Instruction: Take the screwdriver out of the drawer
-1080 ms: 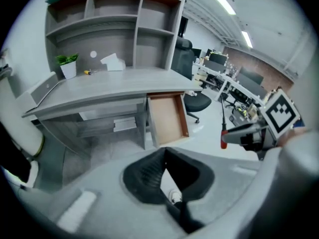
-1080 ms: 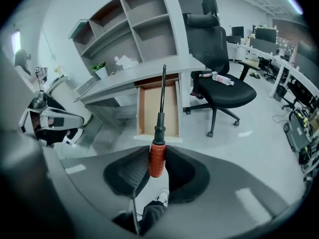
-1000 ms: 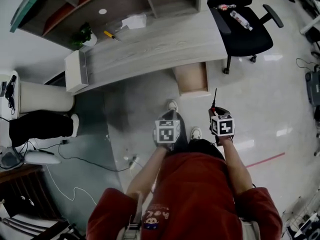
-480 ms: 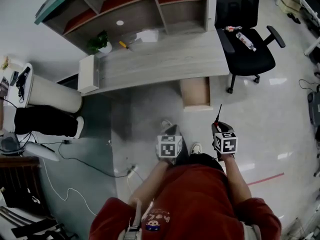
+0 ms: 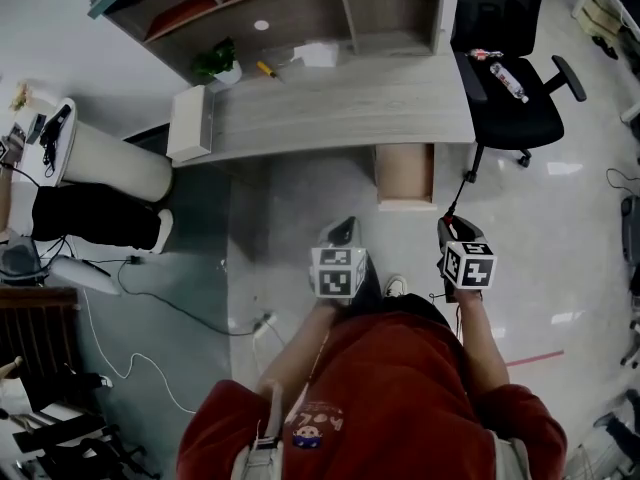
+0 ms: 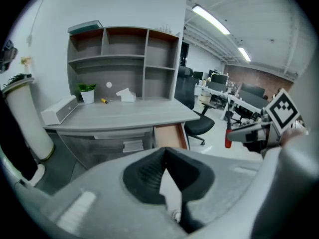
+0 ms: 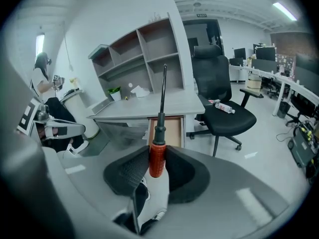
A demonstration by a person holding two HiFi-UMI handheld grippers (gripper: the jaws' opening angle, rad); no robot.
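Note:
My right gripper is shut on the red handle of the screwdriver. Its black shaft sticks up and forward past the jaws. In the head view this gripper hangs over the floor, just in front of the open wooden drawer, with the thin shaft slanting toward the desk. My left gripper is shut with nothing in it, its pads touching at the tips. It floats beside the right one, over the floor in front of the desk. The drawer looks bare inside.
A black office chair with a bottle on its seat stands right of the desk. On the desk top are a potted plant and a small yellow item. A white cylinder, a person's dark legs and floor cables lie at left.
Both grippers have risen together, the right one still gripping the screwdriver. The desk and drawer have slid lower and to the right in the head view.

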